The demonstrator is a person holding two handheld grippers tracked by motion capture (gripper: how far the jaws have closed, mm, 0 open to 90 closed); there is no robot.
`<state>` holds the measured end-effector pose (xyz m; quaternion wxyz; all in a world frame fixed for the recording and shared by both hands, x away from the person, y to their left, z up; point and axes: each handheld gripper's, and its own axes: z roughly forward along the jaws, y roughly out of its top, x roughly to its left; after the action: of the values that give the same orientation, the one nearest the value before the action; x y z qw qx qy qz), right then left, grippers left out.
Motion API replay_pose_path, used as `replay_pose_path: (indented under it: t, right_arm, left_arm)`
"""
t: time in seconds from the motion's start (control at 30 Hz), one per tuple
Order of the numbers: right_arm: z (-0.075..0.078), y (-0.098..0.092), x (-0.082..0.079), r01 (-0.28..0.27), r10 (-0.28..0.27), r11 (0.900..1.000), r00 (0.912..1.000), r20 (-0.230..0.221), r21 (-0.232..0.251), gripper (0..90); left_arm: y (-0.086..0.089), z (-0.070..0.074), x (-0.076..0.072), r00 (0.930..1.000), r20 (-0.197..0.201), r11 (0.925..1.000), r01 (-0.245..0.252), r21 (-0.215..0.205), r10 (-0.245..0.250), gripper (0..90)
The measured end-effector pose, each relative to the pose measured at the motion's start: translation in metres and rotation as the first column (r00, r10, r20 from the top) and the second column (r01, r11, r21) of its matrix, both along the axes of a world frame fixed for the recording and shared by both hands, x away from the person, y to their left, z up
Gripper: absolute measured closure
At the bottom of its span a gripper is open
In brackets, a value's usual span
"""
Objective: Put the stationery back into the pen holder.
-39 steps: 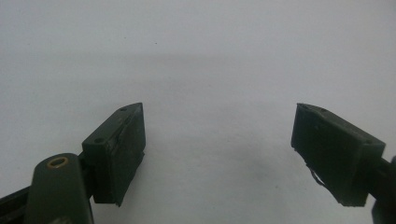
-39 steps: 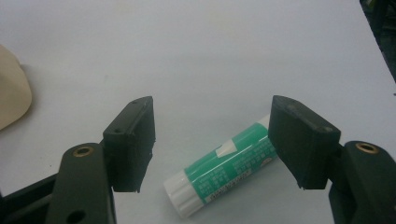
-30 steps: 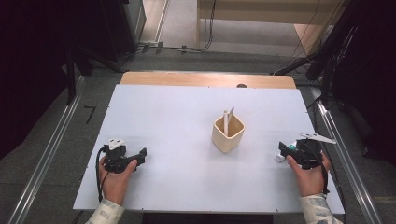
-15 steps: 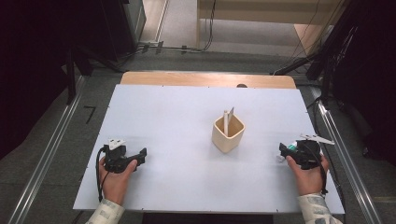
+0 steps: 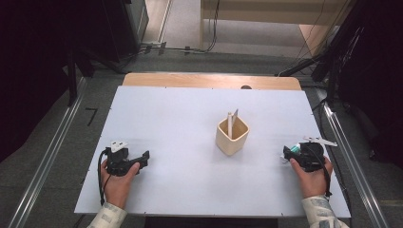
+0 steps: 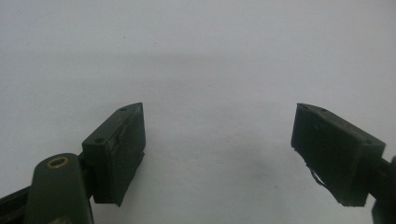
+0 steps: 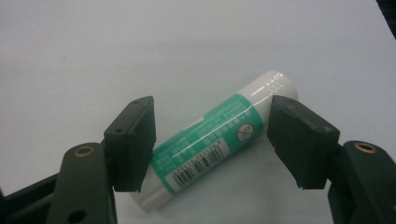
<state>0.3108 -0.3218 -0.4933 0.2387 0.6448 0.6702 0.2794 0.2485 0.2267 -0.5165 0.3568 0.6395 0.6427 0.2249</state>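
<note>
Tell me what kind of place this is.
Probably a lab data-collection bench: a bare white table flanked by metal rails, loose cables on the floor, and staged props, a pen holder and glue stick.

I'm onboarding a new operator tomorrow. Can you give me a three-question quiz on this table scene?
1. True or false: the right tongs have a green-and-white glue stick lying between their jaws.
2. What stands between the two hands on the white table? A) a beige cup with a stick in it B) a red bowl C) a stack of books
3. Fill in: the left tongs are ____, with nothing between the jaws.

Key: 1 true; 2 A; 3 open.
</note>
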Motion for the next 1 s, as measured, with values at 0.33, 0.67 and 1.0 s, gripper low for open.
replay_pose_path:
  t: [0.33,0.67,1.0]
  right_arm:
    - [-0.0055,0.0024,0.0052,-0.005,0.004,1.0,0.9995,-0.032,-0.014,36.4]
    - [-0.0067,0.0026,0.0054,-0.022,0.021,1.0,0.9986,-0.049,-0.011,50.8]
    - [-0.0067,0.0003,0.0057,-0.026,0.025,0.999,0.9983,-0.053,-0.024,61.2]
  left_arm:
    - [-0.0001,0.0,-0.0002,1.0,0.002,1.0,0.0,-0.001,0.0,18.7]
    - [0.0,0.0,-0.0002,1.0,0.003,1.0,0.0,-0.002,0.0,18.7]
    - [-0.0001,0.0001,-0.0003,1.0,0.003,1.0,0.001,-0.001,-0.001,18.7]
